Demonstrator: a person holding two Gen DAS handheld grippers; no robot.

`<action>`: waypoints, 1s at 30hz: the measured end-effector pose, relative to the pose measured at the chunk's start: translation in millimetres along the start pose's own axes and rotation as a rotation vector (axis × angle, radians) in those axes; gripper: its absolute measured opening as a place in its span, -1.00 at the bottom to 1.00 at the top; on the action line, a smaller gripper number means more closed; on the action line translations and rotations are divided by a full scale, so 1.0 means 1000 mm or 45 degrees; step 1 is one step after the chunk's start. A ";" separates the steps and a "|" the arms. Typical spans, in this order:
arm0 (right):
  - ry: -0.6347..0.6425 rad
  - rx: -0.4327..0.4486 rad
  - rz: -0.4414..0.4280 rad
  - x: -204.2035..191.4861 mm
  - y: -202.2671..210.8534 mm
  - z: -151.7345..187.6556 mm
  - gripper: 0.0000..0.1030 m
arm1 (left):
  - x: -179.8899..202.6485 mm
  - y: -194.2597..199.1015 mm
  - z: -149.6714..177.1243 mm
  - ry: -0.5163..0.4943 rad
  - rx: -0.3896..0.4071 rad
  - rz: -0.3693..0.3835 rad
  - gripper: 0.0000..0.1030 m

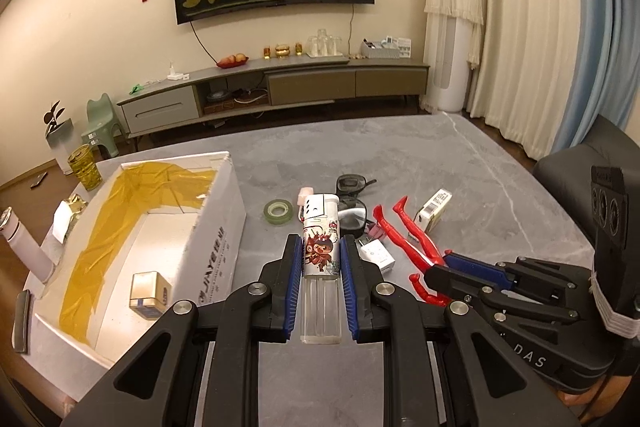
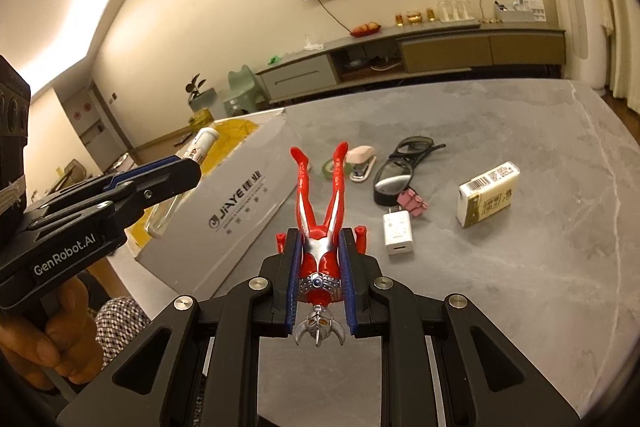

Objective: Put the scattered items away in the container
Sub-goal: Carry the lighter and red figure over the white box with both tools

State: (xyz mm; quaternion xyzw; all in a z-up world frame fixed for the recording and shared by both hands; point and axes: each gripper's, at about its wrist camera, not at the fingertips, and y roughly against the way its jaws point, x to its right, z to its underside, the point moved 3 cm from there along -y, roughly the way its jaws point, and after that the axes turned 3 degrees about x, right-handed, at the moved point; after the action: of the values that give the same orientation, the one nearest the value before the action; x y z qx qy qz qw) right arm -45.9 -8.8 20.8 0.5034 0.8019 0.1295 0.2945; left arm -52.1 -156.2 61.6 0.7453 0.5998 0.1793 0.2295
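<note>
The left gripper is clamped on one lighter, held above the grey table just right of the white box. The right gripper is clamped on the body of one red toy figure, its silver head toward the camera and its two legs pointing away. One gold packet lies inside the box, whose inner walls carry yellow tape. Still on the table are one white charger, one pink clip, one pair of dark glasses, one cream packet with a barcode, one roll of green tape and one pink stapler. The figure's legs stand in front of the tape roll in the right wrist view; the lighter hides part of the glasses in the left. Only the left wrist view shows the box's inside; only the right shows a hand gripping the left tool's handle.
</note>
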 end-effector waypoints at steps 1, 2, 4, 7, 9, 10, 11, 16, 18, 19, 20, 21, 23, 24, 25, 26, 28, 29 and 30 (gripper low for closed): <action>0.008 0.007 -0.002 -0.004 0.002 -0.001 -0.63 | -0.003 0.004 0.000 0.008 0.008 0.001 -0.60; 0.016 0.013 -0.005 -0.009 0.003 -0.001 -0.63 | -0.007 0.008 0.000 0.015 0.016 -0.001 -0.60; 0.030 0.015 -0.009 -0.018 0.004 0.000 -0.63 | -0.014 0.014 0.000 0.033 0.028 -0.004 -0.60; 0.054 0.005 -0.015 -0.034 0.003 0.002 -0.63 | -0.029 0.023 0.001 0.065 0.046 -0.009 -0.60; 0.066 0.000 -0.022 -0.043 0.002 0.003 -0.63 | -0.039 0.029 0.002 0.087 0.057 -0.010 -0.60; 0.080 0.000 -0.027 -0.050 0.002 0.004 -0.63 | -0.044 0.032 0.002 0.099 0.062 -0.015 -0.61; 0.088 0.001 -0.030 -0.055 0.002 0.004 -0.63 | -0.050 0.034 0.003 0.113 0.067 -0.014 -0.60; 0.125 0.011 -0.054 -0.081 0.003 0.002 -0.63 | -0.074 0.044 0.005 0.181 0.089 -0.009 -0.60; 0.130 0.008 -0.066 -0.089 0.003 0.002 -0.63 | -0.085 0.047 0.007 0.205 0.097 -0.011 -0.60; 0.135 0.007 -0.073 -0.094 0.002 0.001 -0.63 | -0.091 0.048 0.008 0.221 0.099 -0.011 -0.60; 0.140 0.006 -0.075 -0.097 0.002 0.001 -0.63 | -0.095 0.049 0.009 0.234 0.100 -0.008 -0.60; 0.145 0.004 -0.076 -0.100 0.001 0.001 -0.63 | -0.099 0.050 0.010 0.246 0.103 -0.006 -0.60; 0.152 -0.004 -0.079 -0.106 -0.002 0.000 -0.63 | -0.108 0.052 0.011 0.266 0.110 -0.008 -0.60; 0.155 -0.010 -0.082 -0.109 -0.004 -0.001 -0.63 | -0.112 0.052 0.012 0.274 0.112 -0.009 -0.60; 0.157 -0.013 -0.084 -0.111 -0.005 -0.001 -0.63 | -0.115 0.052 0.012 0.282 0.115 -0.009 -0.60; 0.159 -0.019 -0.087 -0.114 -0.007 -0.001 -0.63 | -0.119 0.053 0.013 0.292 0.118 -0.010 -0.60; 0.164 -0.028 -0.096 -0.119 -0.010 -0.002 -0.63 | -0.127 0.053 0.015 0.310 0.122 -0.009 -0.60; 0.165 -0.031 -0.100 -0.122 -0.011 -0.003 -0.63 | -0.131 0.053 0.015 0.317 0.124 -0.010 -0.61; 0.166 -0.034 -0.104 -0.124 -0.012 -0.003 -0.63 | -0.134 0.053 0.016 0.326 0.124 -0.011 -0.60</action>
State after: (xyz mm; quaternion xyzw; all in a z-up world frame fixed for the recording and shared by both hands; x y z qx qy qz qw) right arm -17.3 -123.9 59.5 0.4568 0.8375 0.1608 0.2533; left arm -29.5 -298.4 78.8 0.7241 0.6353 0.2426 0.1153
